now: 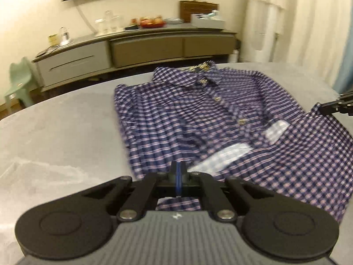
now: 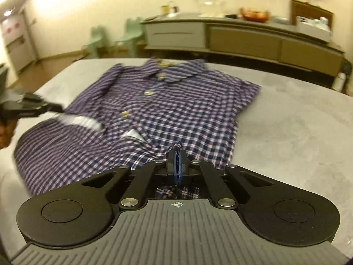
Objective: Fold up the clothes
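The grey table [image 1: 55, 137] under my grippers stands in a cream-walled room, with a long low sideboard [image 1: 136, 48] along the far wall. On the sideboard I see clear glassware [image 1: 108, 22], a red bowl of fruit [image 1: 152, 22] and a white box [image 1: 208, 21]. A pale green child's chair [image 1: 18, 84] stands on the floor at its left end, and light curtains [image 1: 297, 17] hang to the right.

The blue-and-white checked shirt [image 1: 187, 114] lies flat on the table, front up, collar toward the sideboard, its buttons running down the middle. Its lower part is turned back, so pale inner fabric shows in strips.

My left gripper [image 1: 178, 172] has its jaws pressed together at the near hem, with checked cloth showing beneath the linkage. My right gripper [image 2: 177, 154] is clamped the same way, a tuft of the shirt's fabric bunched between its blue pads. In the right wrist view, the left gripper reaches in from the left edge over the turned-back cloth. Nothing lies on the table around the shirt. Both views are smeared by motion.
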Motion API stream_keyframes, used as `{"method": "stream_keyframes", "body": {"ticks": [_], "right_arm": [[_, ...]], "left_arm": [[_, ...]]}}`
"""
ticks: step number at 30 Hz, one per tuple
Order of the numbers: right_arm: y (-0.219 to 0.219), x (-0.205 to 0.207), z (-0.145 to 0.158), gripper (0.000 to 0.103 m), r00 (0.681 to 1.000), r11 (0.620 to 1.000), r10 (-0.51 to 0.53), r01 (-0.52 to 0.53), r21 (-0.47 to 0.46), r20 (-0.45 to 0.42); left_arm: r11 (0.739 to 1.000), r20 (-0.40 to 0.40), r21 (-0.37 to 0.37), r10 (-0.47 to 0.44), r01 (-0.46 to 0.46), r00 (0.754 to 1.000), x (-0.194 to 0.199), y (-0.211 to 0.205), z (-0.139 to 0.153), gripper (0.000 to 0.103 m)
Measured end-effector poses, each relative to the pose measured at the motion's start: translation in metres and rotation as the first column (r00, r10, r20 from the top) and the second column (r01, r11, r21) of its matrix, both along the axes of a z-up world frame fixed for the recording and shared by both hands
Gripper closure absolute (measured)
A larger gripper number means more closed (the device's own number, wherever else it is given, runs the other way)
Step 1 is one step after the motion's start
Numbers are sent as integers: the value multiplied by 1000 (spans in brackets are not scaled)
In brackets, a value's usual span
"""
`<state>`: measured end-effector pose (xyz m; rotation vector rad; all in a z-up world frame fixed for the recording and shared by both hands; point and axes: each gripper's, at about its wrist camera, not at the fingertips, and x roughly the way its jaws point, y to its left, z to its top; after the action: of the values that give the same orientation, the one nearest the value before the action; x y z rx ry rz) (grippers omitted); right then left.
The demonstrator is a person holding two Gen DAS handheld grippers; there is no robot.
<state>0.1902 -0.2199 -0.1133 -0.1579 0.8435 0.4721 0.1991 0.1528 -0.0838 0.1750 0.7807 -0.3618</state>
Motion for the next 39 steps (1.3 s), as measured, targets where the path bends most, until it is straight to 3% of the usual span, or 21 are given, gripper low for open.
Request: {"method": "stream_keyframes", "body": {"ticks": [2, 4, 5, 8, 9, 13, 15, 17, 22, 28, 31, 32, 33, 35, 39], "right_arm": [[0, 3, -1, 103, 999, 999, -30, 30, -11, 20], [-1, 5, -2, 103, 997, 998, -59, 60, -21, 40], [-1, 0, -6, 102, 998, 998, -50, 51, -43, 38], [-5, -6, -5, 97, 998, 998, -50, 51, -28, 34], [-7, -7, -5, 92, 998, 998, -54, 55, -15, 33], [-11, -3, -8, 86, 998, 998, -65, 64, 21, 14], [-7, 2, -14, 88, 999, 998, -52, 52, 18, 5], [-7, 4, -9, 99, 998, 998, -59, 58, 31, 29], [-6, 8, 4, 102, 993, 995, -78, 72, 66, 91], [18, 19, -18, 102, 988, 994, -86, 94, -59, 125], [27, 17, -26, 101, 984, 988, -74, 94, -121, 161], [28, 16, -24, 95, 983, 986, -71, 95, -137, 168], [25, 13, -17, 75, 979, 986, -85, 109, -127, 186], [14, 3, 4, 61, 966, 987, -124, 143, -70, 229], [-18, -38, 43, 60, 949, 983, -172, 150, 102, 264]], "left_arm": [[1000, -29, 16, -9, 9, 1000, 2, -1, -7, 101], [998, -64, -5, -69, 69, 996, -3, -3, -7, 92], [995, -70, -4, -102, 102, 992, -6, -4, -7, 82], [991, -60, 19, -135, 136, 989, -15, -4, -10, 33], [990, -56, 25, -135, 137, 989, -17, -3, -13, 31], [988, -68, 30, -147, 150, 987, -18, -2, -18, 37], [987, -54, 49, -153, 155, 987, -19, -4, -17, 77], [986, -31, 48, -156, 158, 987, -20, -4, -8, 101], [994, 32, 22, -111, 110, 993, -19, 3, 7, 101], [997, -5, 50, -53, 53, 999, -11, 1, -18, 99], [995, 2, 96, 7, -8, 1000, -14, -1, -13, 87], [993, 8, 118, 17, -18, 1000, -18, -2, -12, 84], [991, 24, 132, 24, -27, 999, -23, -4, -8, 83], [988, 80, 150, 33, -45, 996, -39, -4, 10, 83], [995, 164, 89, -68, 54, 984, -90, -14, 43, 84]]}}
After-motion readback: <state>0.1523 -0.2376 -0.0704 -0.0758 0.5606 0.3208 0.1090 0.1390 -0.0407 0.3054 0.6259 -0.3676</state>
